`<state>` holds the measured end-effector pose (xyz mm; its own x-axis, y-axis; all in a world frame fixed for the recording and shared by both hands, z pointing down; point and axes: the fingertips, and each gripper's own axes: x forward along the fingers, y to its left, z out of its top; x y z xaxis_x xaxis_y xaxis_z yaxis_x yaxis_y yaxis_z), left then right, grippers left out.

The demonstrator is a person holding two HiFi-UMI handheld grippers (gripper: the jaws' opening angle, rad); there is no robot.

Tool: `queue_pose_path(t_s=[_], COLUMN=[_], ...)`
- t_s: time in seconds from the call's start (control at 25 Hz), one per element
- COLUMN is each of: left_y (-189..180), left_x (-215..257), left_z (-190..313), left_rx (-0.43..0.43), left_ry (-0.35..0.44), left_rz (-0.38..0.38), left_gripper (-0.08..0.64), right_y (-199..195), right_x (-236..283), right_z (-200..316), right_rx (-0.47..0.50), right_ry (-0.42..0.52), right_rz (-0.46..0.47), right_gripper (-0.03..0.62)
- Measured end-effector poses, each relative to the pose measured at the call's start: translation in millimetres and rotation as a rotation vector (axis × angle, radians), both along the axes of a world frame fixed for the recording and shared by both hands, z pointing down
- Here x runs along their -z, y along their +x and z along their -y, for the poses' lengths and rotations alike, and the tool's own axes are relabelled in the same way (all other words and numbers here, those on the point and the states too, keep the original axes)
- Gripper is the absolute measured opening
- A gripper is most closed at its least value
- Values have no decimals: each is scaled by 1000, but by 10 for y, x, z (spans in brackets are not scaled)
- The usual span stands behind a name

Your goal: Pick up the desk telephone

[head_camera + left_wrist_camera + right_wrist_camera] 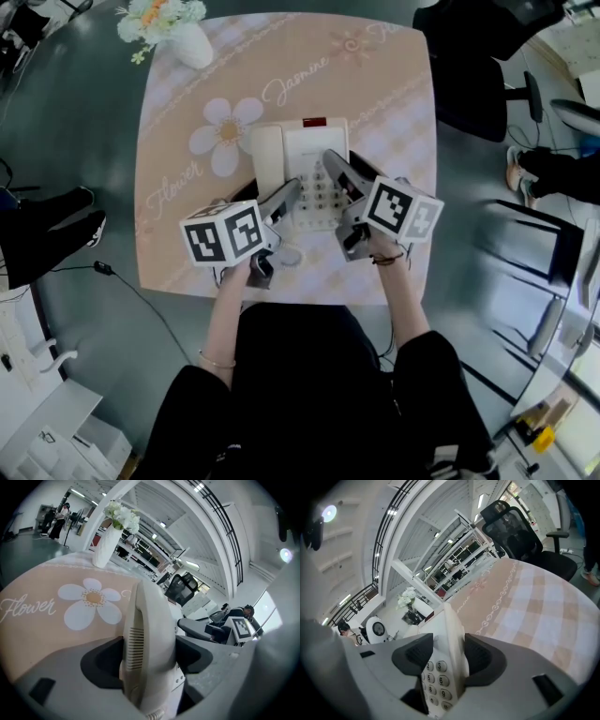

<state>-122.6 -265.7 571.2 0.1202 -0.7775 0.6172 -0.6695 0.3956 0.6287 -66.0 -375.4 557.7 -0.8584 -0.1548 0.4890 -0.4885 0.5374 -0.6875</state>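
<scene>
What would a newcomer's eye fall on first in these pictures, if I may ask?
Most likely the white desk telephone at the middle of the peach flowered tablecloth, with both grippers on it. The left gripper has its jaws clamped on the handset, and the right gripper grips the telephone's edge beside the keypad. After that, the white vase of flowers at the cloth's far left corner.

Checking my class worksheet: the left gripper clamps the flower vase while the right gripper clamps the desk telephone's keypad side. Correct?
No: the left gripper clamps the telephone handset, not the flower vase, as the left gripper view shows. The rest holds.
</scene>
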Motion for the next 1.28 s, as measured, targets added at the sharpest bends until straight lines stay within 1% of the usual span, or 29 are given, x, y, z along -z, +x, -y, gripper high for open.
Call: queue_pose_path(t_s=[0.32, 0.52, 0.84, 1.04, 1.28], left_y=[66, 87, 174, 267, 329], left_x=[285, 453, 752, 948, 1137], left_z=[-146, -252, -399, -478, -550], left_rx=[5, 2, -3, -7, -15], left_ry=[8, 24, 58, 89, 118], left_rz=[11, 32, 62, 68, 95], left_gripper=[327, 327, 327, 327, 327], right_y=[71, 96, 203, 285, 359], right_x=[297, 475, 784, 971, 1176], right_z=[-139, -247, -404, -502, -583], right_rx=[-7, -7, -13, -9, -11], right_ry=[20, 41, 61, 92, 123], right_rz=[25, 49, 84, 96, 123], right_gripper=[196, 196, 195, 195, 195])
